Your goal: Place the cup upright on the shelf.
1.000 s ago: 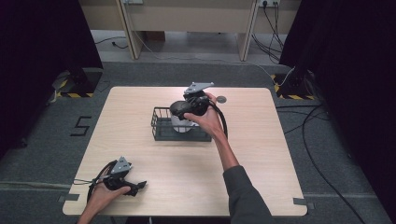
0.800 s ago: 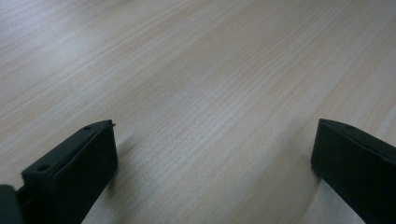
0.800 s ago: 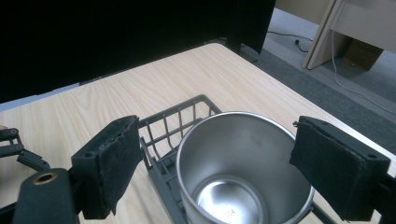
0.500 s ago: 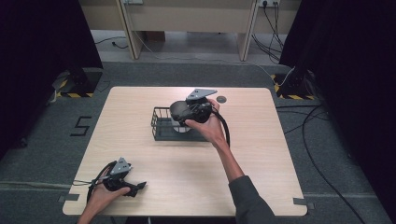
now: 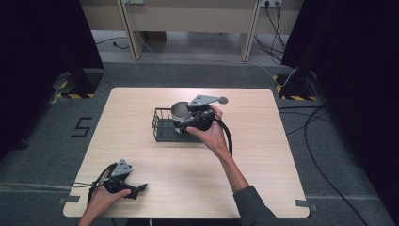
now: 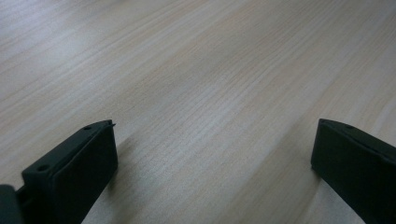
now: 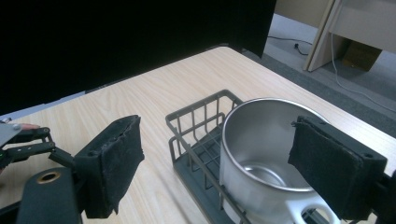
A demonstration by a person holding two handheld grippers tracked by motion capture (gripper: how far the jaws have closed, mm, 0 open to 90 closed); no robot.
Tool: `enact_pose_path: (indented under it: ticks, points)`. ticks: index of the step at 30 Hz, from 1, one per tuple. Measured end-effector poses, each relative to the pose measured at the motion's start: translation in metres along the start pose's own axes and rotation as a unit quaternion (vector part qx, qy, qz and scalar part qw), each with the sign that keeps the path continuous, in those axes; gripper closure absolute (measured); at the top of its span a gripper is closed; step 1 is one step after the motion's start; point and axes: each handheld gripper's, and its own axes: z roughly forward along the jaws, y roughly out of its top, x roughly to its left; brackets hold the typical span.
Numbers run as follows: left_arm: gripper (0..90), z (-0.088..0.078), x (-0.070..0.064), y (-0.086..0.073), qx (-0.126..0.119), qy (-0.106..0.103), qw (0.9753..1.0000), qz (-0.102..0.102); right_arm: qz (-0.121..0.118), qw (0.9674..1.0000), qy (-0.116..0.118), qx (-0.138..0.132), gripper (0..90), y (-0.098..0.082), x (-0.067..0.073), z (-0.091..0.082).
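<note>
Jaws on my right gripper [image 7: 219,163] spread wide, nothing held; steel cup [image 7: 261,154] stands in the wire basket [image 7: 196,121], between them. Release looks done; next, back off clear. Left gripper [image 6: 210,172] also spread, idle over the table [image 6: 196,70].

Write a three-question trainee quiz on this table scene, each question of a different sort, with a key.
1. True or false: the steel pot stands inside the wire basket.
2. Multiple choice: the right gripper has its jaws
A. shut on the pot's rim
B. open, one pad on each side of the pot in its own view
C. shut on the basket wire
3. Fill in: the left gripper sits at the table's near-left corner with its jaws ____.

Key
1. True
2. B
3. open; nothing but bare wood lies between them.
</note>
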Motion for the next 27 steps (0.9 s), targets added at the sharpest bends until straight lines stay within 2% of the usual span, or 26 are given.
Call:
enact_pose_path:
  ticks: [5, 12, 27]
  points:
    - [0.0, 0.000, 0.000, 0.000, 0.000, 0.000, 1.0000, 0.000, -0.004, 1.0000, -0.001, -0.001, 16.7, -0.004, 0.006, -0.005]
    - [0.0, 0.000, 0.000, 0.000, 0.000, 0.000, 1.0000, 0.000, 0.002, 1.0000, -0.001, -0.006, 16.7, -0.011, 0.014, -0.015]
    - [0.0, 0.000, 0.000, 0.000, 0.000, 0.000, 1.0000, 0.001, 0.008, 0.9999, -0.006, -0.011, 16.6, -0.041, 0.023, -0.042]
